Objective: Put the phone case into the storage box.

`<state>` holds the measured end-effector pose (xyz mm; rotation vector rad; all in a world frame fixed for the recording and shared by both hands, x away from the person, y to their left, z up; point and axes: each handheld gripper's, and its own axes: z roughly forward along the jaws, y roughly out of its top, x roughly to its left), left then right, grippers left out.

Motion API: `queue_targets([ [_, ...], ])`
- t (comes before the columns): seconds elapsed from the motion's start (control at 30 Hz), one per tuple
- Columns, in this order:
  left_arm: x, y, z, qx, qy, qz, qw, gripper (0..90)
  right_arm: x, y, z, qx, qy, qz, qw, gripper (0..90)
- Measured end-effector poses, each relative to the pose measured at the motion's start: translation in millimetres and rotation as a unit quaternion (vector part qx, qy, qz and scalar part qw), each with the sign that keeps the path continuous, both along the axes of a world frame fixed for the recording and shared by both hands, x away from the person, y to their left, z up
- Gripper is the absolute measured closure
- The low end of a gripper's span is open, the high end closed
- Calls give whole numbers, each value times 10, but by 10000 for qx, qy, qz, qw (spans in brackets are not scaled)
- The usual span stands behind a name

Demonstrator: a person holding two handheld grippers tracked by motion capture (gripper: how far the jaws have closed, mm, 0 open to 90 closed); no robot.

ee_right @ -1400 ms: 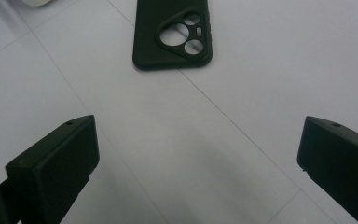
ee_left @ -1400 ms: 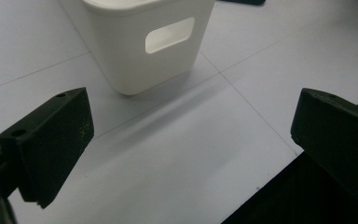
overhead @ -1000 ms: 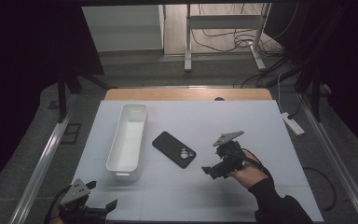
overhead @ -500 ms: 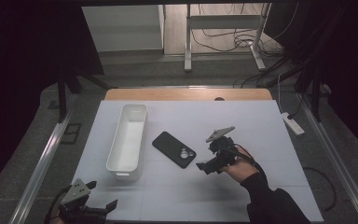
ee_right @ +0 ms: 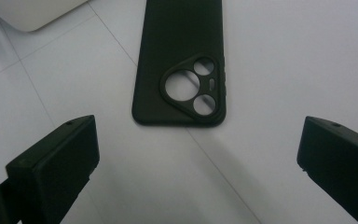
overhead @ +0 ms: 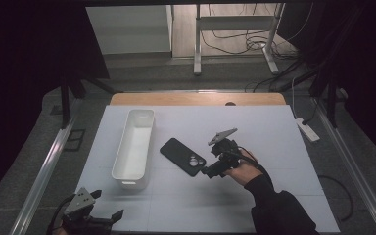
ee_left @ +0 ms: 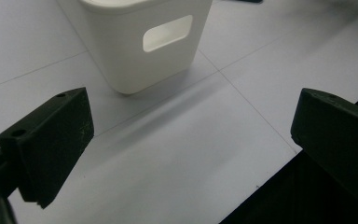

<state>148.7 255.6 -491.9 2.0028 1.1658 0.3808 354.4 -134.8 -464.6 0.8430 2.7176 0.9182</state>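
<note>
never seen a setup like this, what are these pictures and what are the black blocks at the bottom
A person stands at a white table with a hand-held two-jaw gripper in each hand. One picture comes from a camera above; the other two ride on the grippers, so the black blocks are their own jaws. The left gripper, jaws open, is near the table's front edge and faces the end of a white bin. The right gripper, jaws open, points at a black phone case lying flat beside the bin, camera cutout towards it. Nothing is held.
</note>
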Motion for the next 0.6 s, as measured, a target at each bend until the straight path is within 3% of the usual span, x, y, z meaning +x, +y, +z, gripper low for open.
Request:
queue_targets([
  [0.43, 1, -2, 0, 18, 3, -32, 10000, 0, 118, 207, -27, -91, -61, 178, 9998, 0],
  [0.6, 0, -2, 0, 10, 11, -44, 10000, 0, 151, 286, -32, -70, 35, 201, 9998, 0],
])
